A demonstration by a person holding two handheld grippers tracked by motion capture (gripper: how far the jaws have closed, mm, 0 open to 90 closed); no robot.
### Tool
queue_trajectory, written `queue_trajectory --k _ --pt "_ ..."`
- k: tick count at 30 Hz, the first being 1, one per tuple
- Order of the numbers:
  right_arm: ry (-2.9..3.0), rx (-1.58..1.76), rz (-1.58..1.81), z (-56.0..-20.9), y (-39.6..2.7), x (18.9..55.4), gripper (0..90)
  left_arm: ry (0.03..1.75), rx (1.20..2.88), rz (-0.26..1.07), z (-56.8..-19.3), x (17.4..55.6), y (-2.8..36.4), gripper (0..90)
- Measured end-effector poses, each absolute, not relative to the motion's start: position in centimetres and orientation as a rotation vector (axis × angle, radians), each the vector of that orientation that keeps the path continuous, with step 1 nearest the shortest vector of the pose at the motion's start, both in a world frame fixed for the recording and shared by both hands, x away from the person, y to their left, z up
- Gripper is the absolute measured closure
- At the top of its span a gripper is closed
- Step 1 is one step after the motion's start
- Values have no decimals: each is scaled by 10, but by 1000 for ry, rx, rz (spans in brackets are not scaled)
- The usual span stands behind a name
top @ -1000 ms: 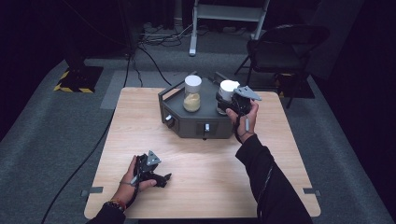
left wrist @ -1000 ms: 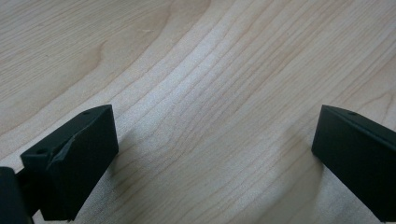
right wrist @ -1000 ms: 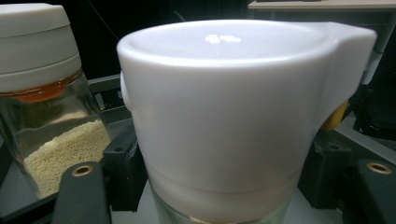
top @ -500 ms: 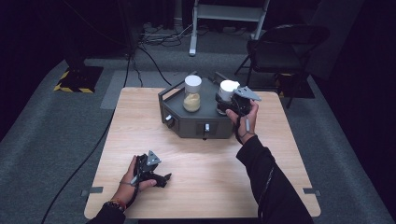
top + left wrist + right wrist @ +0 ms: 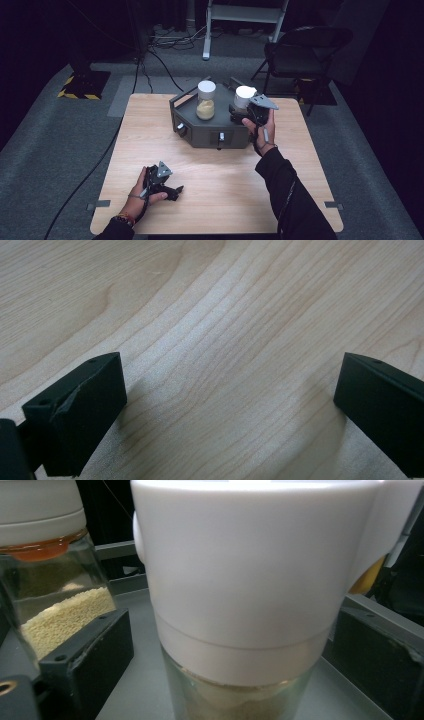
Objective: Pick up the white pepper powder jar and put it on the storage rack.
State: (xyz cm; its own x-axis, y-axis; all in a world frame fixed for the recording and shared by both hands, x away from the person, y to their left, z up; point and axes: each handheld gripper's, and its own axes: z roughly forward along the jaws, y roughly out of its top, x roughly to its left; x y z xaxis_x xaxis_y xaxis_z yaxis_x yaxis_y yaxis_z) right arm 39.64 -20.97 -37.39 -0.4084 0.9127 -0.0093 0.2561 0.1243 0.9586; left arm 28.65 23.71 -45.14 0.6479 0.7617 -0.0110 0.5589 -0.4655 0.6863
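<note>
While resting on the near left of the table (image 5: 300,165), left gripper (image 5: 225,405) jaws wide apart, holding nothing. Right gripper (image 5: 230,655) jaws just opened, flanking the white-lidded jar (image 5: 250,580) on the grey tray (image 5: 200,137) without pressing it.

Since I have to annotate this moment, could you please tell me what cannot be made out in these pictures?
- Right jar: right gripper view cuts off its lid top and base; too close.
- Grey stand: high view, front knobs too small to read.
- Left gripper: high view, jaw tips too small and dark; the left gripper view shows them wide apart over bare table.
- Left jar: cut off by the left edge.
</note>
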Motion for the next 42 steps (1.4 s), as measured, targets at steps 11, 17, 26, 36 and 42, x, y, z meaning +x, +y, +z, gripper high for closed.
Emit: queue_trajectory --k 11,17,26,36,42 --pt "1740 1106 1295 -374 -212 387 29 1021 2196 392 -451 286 237 0" --pt "1739 1060 1288 -373 -212 380 27 1021 2196 392 -451 286 237 0" --pt "1735 993 1231 -366 -213 369 20 1021 2196 392 -451 286 237 0" --pt "1761 900 1187 -362 -219 350 20 1021 2196 392 -451 286 237 0" --pt "1781 853 1180 -364 -224 338 18 1021 2196 392 -451 287 237 0"
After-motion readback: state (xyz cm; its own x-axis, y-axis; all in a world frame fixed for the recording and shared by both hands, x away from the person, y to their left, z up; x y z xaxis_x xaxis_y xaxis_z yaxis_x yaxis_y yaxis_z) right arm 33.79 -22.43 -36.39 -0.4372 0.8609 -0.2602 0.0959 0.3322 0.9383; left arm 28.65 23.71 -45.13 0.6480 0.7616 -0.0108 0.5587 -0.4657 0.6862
